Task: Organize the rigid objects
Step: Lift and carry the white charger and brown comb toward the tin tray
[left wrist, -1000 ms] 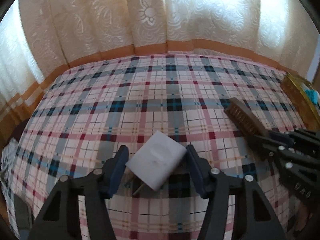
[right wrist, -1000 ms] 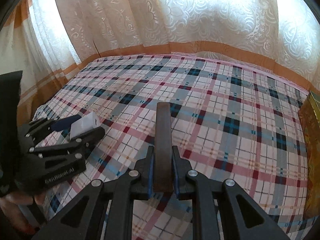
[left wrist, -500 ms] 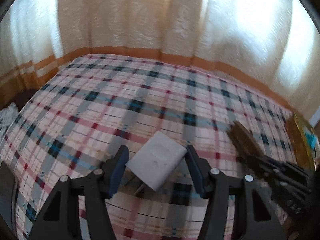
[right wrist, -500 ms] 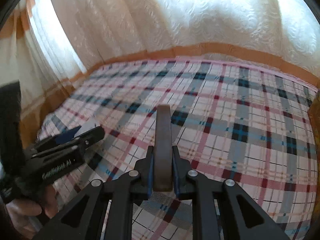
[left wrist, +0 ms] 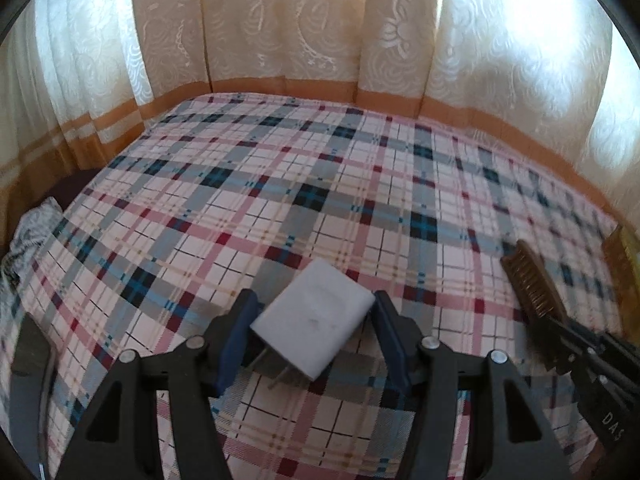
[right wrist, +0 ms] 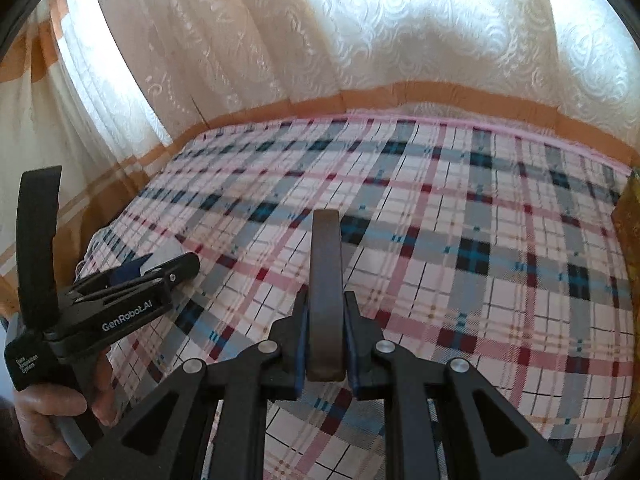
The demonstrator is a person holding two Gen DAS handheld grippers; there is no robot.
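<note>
A white plug adapter [left wrist: 316, 316] with metal prongs underneath hangs above the plaid bed cover [left wrist: 320, 184]. My left gripper [left wrist: 314, 300] has it cornerwise between its blue pads, and the jaws are opening slightly while both pads still touch it. My right gripper [right wrist: 326, 304] is shut on a brown wooden brush [right wrist: 326, 280] that sticks out forward, edge up. In the left wrist view the brush [left wrist: 532, 284] shows its bristles at the right, with the right gripper [left wrist: 592, 360] behind it. The right wrist view shows the left gripper [right wrist: 172, 270] at the far left.
A golden box [left wrist: 622, 256] stands at the bed's right edge. Lace curtains [left wrist: 280, 40] with an orange band hang close behind the bed. A grey patterned cloth [left wrist: 28, 232] lies off the left side. A person's hand [right wrist: 52, 412] grips the left tool's handle.
The left view has rolled, so the bed now looks tilted and the brush sits further right and lower. Both grippers keep their objects. The left gripper has shifted slightly in the right view.
</note>
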